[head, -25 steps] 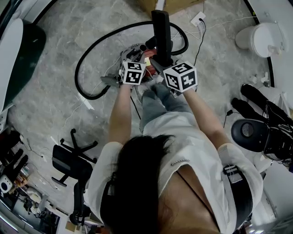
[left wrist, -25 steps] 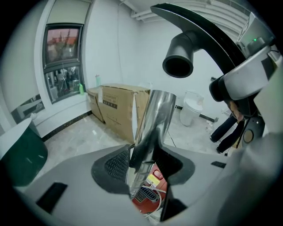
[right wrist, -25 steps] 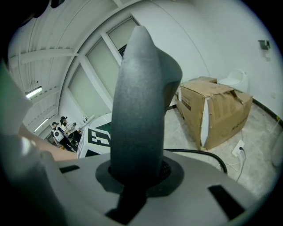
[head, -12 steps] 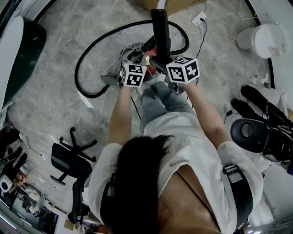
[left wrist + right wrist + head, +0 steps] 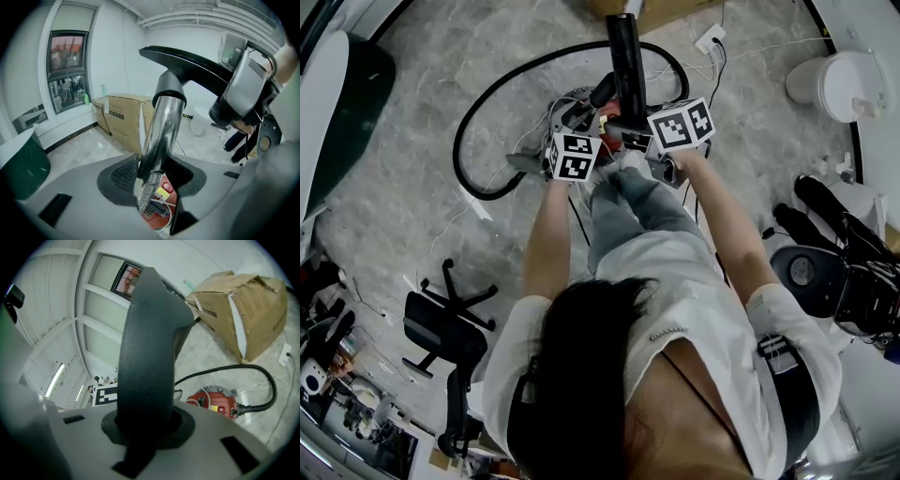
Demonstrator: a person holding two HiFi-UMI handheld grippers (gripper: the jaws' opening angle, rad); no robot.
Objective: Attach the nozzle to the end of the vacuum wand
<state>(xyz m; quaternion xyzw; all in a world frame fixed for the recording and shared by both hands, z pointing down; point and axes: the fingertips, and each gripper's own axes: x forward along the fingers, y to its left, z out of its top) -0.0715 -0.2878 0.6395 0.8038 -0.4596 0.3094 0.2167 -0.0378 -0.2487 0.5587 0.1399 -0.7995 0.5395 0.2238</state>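
Chrome wand (image 5: 165, 124) clamped in left tool (image 5: 153, 177), nozzle (image 5: 146, 352) in right tool (image 5: 144, 426).

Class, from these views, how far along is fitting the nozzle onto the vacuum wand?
Looks done: the nozzle sits on the top end of the wand. In hand: the left gripper clamps the wand, the right gripper clamps the nozzle. Left: pushing it fully home if needed, since I cannot tell whether it is locked, then letting go.

Chrome wand (image 5: 164, 126) in jaws, black nozzle (image 5: 187, 63) atop (boxes (image 5: 124, 119) behind)
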